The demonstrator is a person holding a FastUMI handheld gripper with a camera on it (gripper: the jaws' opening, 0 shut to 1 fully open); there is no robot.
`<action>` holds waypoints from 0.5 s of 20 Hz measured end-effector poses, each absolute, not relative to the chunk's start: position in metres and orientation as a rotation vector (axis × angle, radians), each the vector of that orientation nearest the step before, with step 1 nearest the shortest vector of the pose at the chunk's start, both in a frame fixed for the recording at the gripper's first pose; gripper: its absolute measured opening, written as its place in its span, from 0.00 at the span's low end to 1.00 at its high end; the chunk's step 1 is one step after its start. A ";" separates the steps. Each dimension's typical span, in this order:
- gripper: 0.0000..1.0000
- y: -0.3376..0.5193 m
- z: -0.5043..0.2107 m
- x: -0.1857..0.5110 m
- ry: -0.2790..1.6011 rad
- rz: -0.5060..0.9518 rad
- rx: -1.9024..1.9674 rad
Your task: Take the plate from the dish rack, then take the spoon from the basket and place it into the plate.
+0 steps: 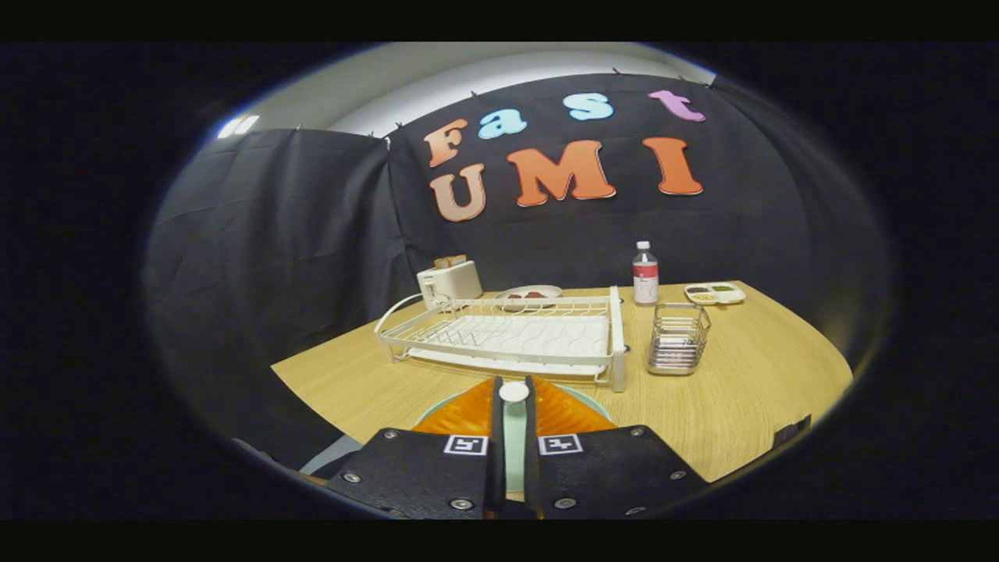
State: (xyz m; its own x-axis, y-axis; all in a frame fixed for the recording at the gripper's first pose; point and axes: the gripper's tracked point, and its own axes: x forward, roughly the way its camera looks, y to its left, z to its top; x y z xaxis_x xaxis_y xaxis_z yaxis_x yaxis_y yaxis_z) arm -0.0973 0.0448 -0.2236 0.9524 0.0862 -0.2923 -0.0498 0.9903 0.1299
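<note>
Gripper (513, 406) clenched on spoon (513, 394), handle pinched btwn fingers, pale plate (597, 404) right under the tips. Rack (507, 339) at 12, basket (677, 338) at 1. Lower gently, keep spoon over plate centre, then release.

The gripper (513, 406) points level and forward, its two fingers (546, 414) drawn close, pinching a pale, round-ended spoon handle (513, 392).

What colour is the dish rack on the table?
White, seen in the gripper view: the dish rack beyond the gripper.
</note>
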 end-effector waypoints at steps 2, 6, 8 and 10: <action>0.09 0.045 -0.230 -0.095 0.312 0.063 0.115; 0.11 0.043 -0.237 -0.096 0.321 0.059 0.115; 0.14 0.043 -0.243 -0.099 0.350 0.064 0.130; 0.19 0.041 -0.240 -0.100 0.350 0.063 0.138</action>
State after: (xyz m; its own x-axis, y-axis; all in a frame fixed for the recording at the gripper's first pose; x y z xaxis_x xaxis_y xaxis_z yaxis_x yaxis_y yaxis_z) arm -0.0999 0.0414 -0.2404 0.9376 0.0849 -0.3371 -0.0373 0.9887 0.1451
